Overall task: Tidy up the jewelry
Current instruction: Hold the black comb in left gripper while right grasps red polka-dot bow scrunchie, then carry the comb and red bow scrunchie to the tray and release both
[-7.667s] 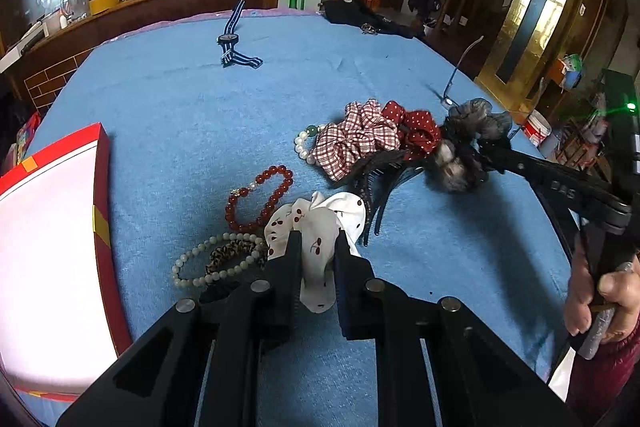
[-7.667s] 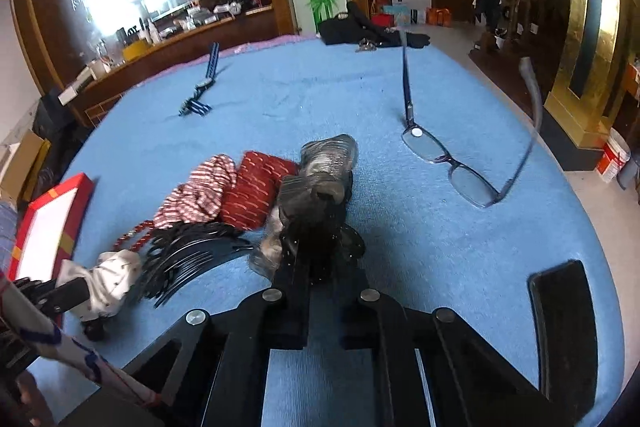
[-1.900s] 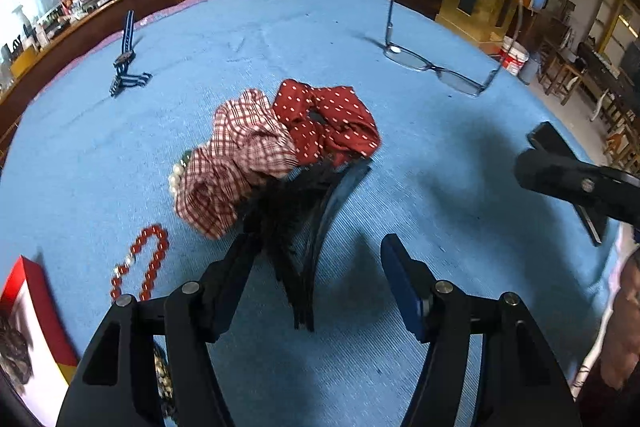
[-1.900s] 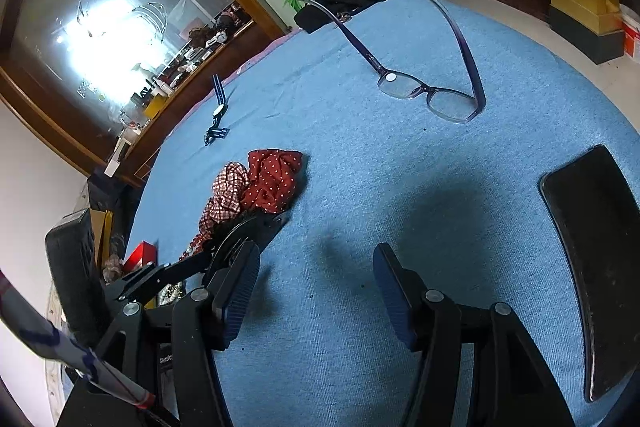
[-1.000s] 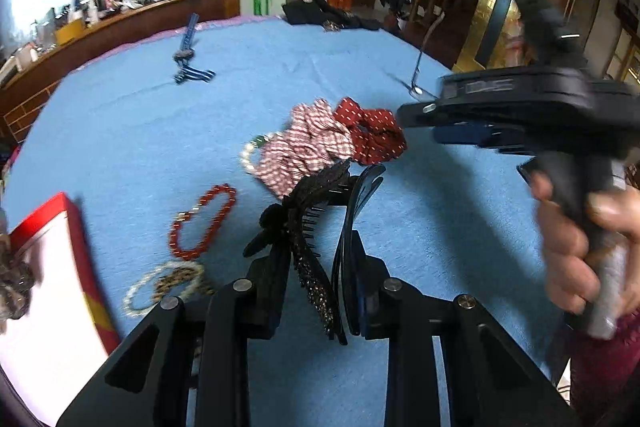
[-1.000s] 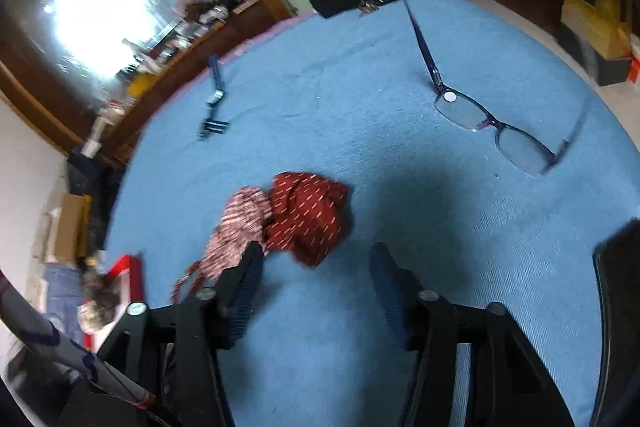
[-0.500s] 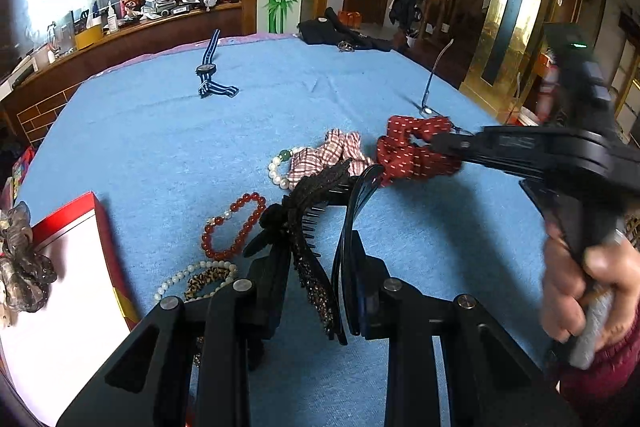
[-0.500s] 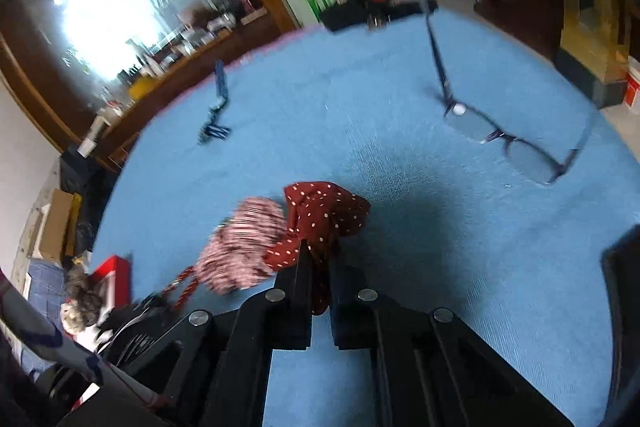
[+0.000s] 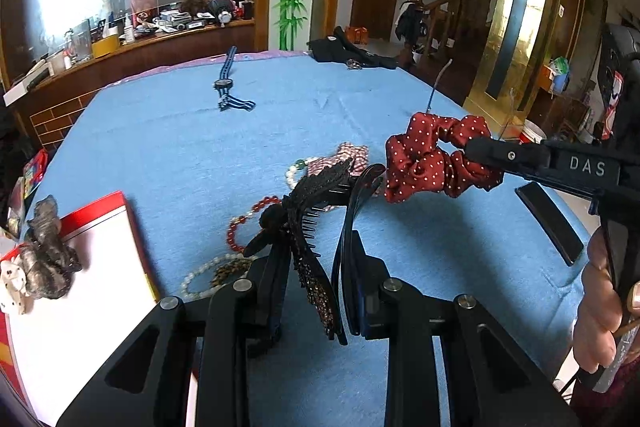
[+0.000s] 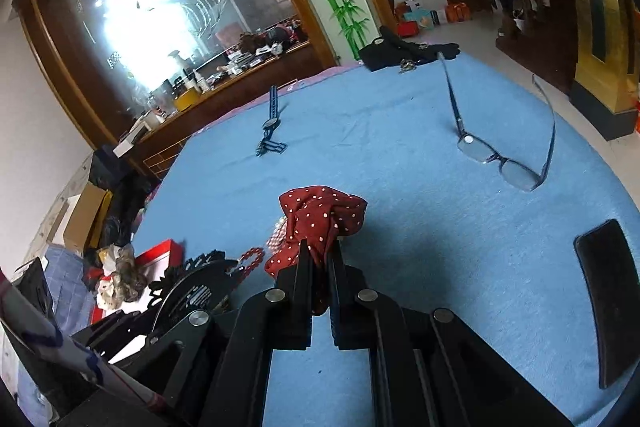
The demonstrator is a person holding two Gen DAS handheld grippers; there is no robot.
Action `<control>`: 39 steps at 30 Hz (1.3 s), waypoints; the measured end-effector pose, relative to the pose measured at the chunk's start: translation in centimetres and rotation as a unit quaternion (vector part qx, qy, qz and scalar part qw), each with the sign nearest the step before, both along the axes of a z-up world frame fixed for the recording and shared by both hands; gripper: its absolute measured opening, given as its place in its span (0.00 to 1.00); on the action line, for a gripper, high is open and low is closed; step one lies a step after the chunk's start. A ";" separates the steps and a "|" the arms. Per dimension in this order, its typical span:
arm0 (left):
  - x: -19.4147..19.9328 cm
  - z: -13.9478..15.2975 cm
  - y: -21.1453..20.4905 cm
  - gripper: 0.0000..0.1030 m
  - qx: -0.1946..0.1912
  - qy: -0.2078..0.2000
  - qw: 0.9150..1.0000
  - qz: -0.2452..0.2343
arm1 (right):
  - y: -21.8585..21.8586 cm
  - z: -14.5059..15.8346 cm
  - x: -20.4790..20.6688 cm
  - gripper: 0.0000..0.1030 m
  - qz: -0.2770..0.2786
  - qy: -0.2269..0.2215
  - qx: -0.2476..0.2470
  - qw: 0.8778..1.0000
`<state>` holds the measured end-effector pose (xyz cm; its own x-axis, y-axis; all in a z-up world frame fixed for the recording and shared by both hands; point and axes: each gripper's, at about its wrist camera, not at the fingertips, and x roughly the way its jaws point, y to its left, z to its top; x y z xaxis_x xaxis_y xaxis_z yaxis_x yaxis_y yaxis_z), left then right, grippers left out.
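The left gripper (image 9: 316, 259) is clenching a black toothed plastic hair claw (image 9: 316, 227) between its jaws, holding it above the blue cloth-covered table (image 9: 168, 147). The right gripper (image 10: 320, 259) is gripping a dark-red white-dotted fabric scrunchie (image 10: 324, 215), lifted clear of the cloth. A red-rimmed white box (image 9: 80, 291) is lying at the left, bearing a grey scrunchie (image 9: 48, 255). Bead bracelets (image 9: 240, 227) are resting beside the box.

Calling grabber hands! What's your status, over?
Left gripper shut on black hair combs. Right gripper shut on red dotted scrunchie, lifted off the blue cloth. Red-rimmed box in view; nothing blocking, over.
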<state>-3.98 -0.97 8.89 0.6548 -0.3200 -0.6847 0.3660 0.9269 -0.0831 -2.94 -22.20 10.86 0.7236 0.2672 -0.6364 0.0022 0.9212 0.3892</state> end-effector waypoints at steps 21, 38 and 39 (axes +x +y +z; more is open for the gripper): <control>-2.7 1.1 7.3 0.25 -0.018 -0.013 0.998 0.065 | 7.6 0.5 -0.3 0.07 0.091 -0.001 -0.005 0.996; -6.4 0.9 19.9 0.26 -0.012 -0.010 0.980 0.197 | 17.1 1.6 1.8 0.07 0.187 -0.009 -0.016 0.982; -6.5 0.8 20.6 0.26 -0.011 -0.008 0.979 0.203 | 17.8 1.5 2.1 0.07 0.195 -0.007 -0.016 0.981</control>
<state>-10.51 19.64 9.69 0.7419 -0.0464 -0.6689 -0.0298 0.9943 -0.1021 -0.86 -4.36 12.34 0.5797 0.5050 -0.6395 -0.3577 0.8629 0.3571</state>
